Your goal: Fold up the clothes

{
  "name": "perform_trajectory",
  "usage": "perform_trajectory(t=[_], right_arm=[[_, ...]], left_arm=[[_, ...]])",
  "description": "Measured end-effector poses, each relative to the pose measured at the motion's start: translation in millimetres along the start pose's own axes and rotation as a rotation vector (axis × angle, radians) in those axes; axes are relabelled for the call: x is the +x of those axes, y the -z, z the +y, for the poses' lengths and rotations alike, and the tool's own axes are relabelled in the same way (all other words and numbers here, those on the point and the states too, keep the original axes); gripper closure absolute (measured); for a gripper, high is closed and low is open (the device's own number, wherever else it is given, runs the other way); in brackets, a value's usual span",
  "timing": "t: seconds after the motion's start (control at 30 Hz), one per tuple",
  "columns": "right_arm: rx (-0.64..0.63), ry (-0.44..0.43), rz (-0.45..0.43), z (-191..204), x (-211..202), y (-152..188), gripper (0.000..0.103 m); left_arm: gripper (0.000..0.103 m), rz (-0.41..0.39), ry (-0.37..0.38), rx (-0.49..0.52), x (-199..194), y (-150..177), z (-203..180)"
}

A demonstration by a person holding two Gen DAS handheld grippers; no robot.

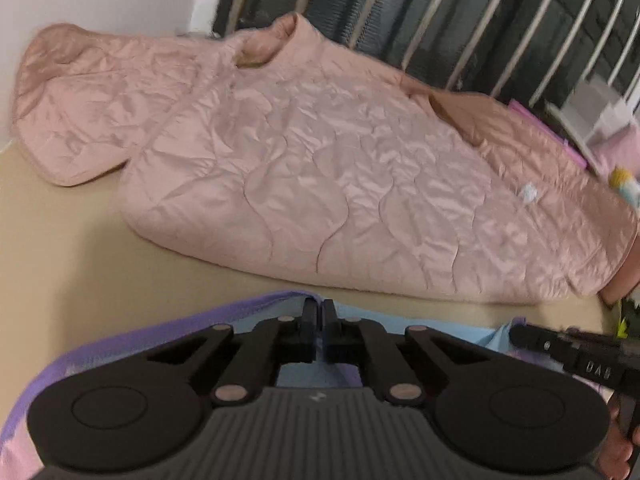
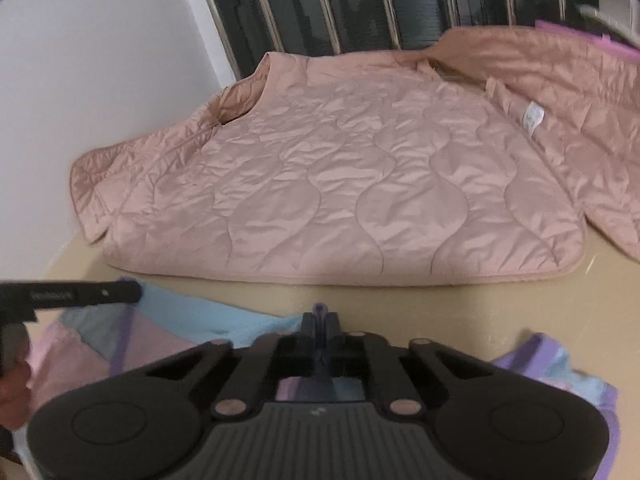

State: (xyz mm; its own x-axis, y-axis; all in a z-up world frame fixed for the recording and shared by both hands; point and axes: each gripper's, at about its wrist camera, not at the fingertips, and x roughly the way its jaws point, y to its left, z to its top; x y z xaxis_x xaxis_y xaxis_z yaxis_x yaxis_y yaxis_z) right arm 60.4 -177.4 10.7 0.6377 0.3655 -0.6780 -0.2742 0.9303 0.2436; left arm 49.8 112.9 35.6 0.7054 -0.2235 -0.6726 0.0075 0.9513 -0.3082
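A: Clothes on the worktop (image 1: 80,248), two items. Quilted pink jacket (image 1: 320,184) lies spread flat at the far side, one sleeve out to the left, the other toward the right edge. No fold visible in it.

B: And the near item?

A: Pastel garment (image 2: 248,326), blue, lilac and pink panels with a purple edge, just in front of the jacket and apart from it. Both tools are on it.

B: Gripper states?

A: Left gripper (image 1: 319,320): jaws drawn together at the garment's purple-trimmed far edge, cloth seen in the slot between them. Judged pinched on the edge. Right gripper (image 2: 320,322): jaws likewise narrow, with a purple tab of the same garment poking up between the fingertips. Held. In the right wrist view the left tool's finger shows at the left over the blue panel.

B: Progress?

A: Early, by my reading. The pastel garment looks rumpled and uneven, gripped at two points along one edge, which suits the start of a fold or a straightening pull. Jacket untouched. Left to do: finish this garment, then the whole jacket.

B: Uncertain points?

A: Most of the pastel garment is hidden under the tool bodies; its type cannot be told.
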Motion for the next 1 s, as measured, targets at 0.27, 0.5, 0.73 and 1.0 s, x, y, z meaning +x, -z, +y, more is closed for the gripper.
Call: perform_trajectory(t=[0.27,0.5,0.73,1.0], right_arm=[[-0.136,-0.03,-0.205,27.9,-87.3,25.5,0.1],[-0.125,-0.082,-0.094,28.2,-120.9,99.6,0.093],[-0.05,-0.013,-0.231,-0.7,-154.3,84.7,0.074],[-0.031,0.206,-0.142,-43.6,-102.9,31.5,0.074]], left_arm=[[0.102,-0.193,0.03,-0.001,-100.9,63.7,-15.8],[0.097,-0.133,-0.032,-0.001,-117.7,123.2,-5.6],[0.071,-0.192,-0.147,-0.055,-126.0,100.4,24.6],[0.083,-0.107,-0.243,-0.032,-81.9,71.6,44.7]])
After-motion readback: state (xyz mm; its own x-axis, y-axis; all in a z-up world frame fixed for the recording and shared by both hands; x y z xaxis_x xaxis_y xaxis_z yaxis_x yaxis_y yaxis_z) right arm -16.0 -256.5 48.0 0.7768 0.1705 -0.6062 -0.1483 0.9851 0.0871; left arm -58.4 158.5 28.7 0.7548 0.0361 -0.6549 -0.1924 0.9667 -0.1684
